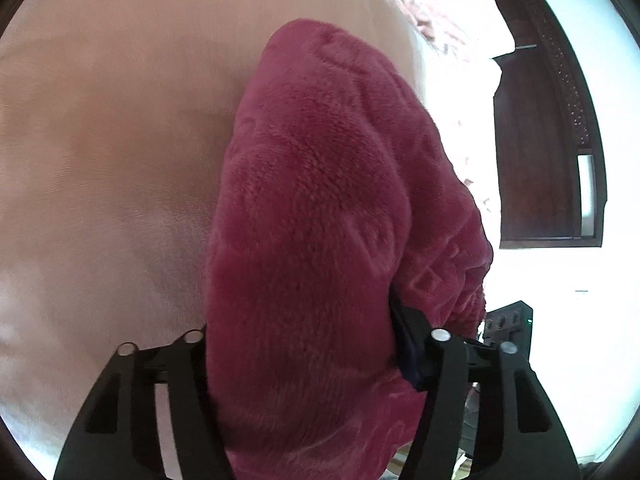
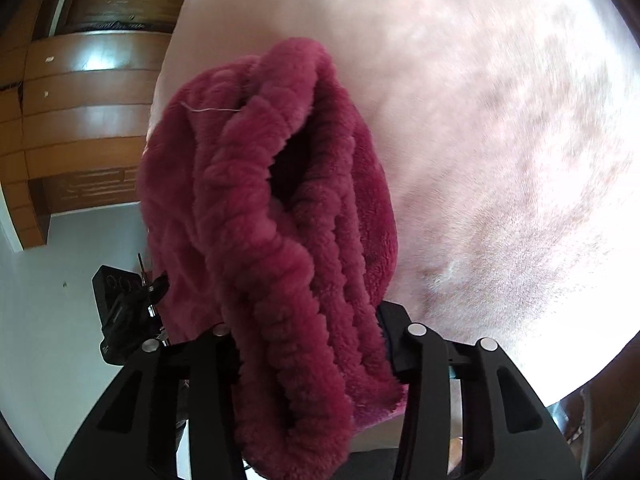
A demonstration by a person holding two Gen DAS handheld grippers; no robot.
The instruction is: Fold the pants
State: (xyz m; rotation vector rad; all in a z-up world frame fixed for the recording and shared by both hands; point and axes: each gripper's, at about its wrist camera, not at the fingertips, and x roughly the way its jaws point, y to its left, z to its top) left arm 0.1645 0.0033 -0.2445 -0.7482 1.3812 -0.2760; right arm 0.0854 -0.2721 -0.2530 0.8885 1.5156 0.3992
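Observation:
The pants (image 1: pixel 320 160) are thick, dark pink fleece. In the left wrist view a bulky fold of them fills the gap between the black fingers of my left gripper (image 1: pixel 300 328) and stretches away over a pale pink sheet (image 1: pixel 100 140). My left gripper is shut on that fold. In the right wrist view the ribbed, gathered waistband of the pants (image 2: pixel 260 160) bunches up between the fingers of my right gripper (image 2: pixel 306 320), which is shut on it. The waist opening gapes as a dark hollow. The fabric hides both grippers' fingertips.
The pale pink sheet (image 2: pixel 500 120) spreads under and beyond the pants. A dark wooden panel (image 1: pixel 540 160) stands at the right of the left wrist view. Brown wooden cabinets (image 2: pixel 80 100) and a white floor (image 2: pixel 48 300) lie left of the sheet. A black device (image 2: pixel 120 312) sits nearby.

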